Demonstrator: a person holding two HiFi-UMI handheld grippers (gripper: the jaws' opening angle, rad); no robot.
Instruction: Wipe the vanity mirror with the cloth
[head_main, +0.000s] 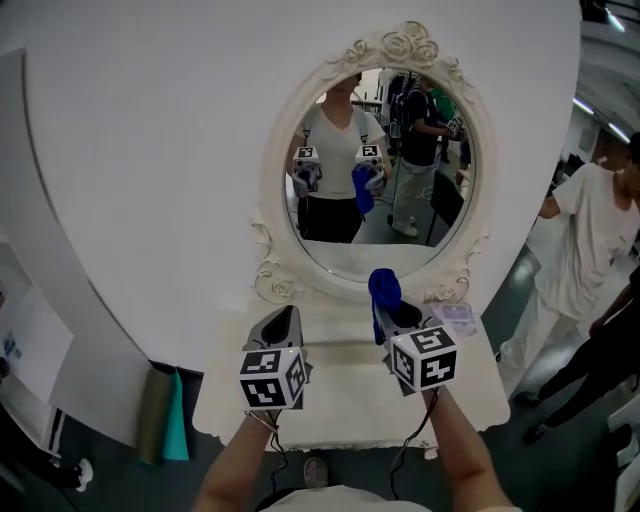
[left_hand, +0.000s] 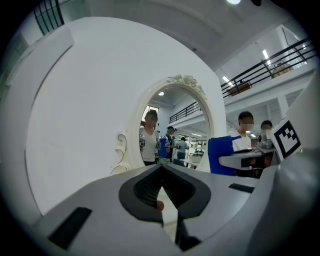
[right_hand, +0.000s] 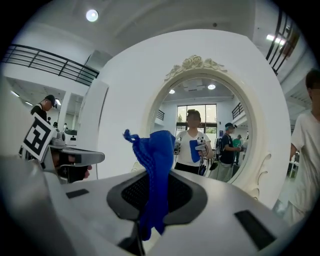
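we hold both grippers side by side over the white bench (head_main: 345, 365), pointed toward the oval vanity mirror (head_main: 385, 160), which stands at 12 o'clock against a round white panel (head_main: 150, 150). the right gripper (head_main: 395, 320) has its fingers clamped on the blue cloth (head_main: 384, 290). in the right gripper view the cloth (right_hand: 156, 165) is pinched between the dark pads of the right gripper (right_hand: 155, 180), its crumpled top sticking up toward 12 o'clock and a short tail hanging at 6 o'clock. the mirror (right_hand: 210, 130) lies ahead at about 1 o'clock, and the cloth is not on the glass. the left gripper (head_main: 280, 325) is at 9 o'clock of the right one. its own view shows the left gripper (left_hand: 161, 175) with fingertips brought together and nothing between them, and the mirror (left_hand: 172, 125) at 12 o'clock. the glass reflects a person holding both grippers and the cloth. another person (head_main: 590, 250) in white stands at 3 o'clock of the bench, and a small pale packet (head_main: 458, 318) lies on the bench just beside the right gripper.
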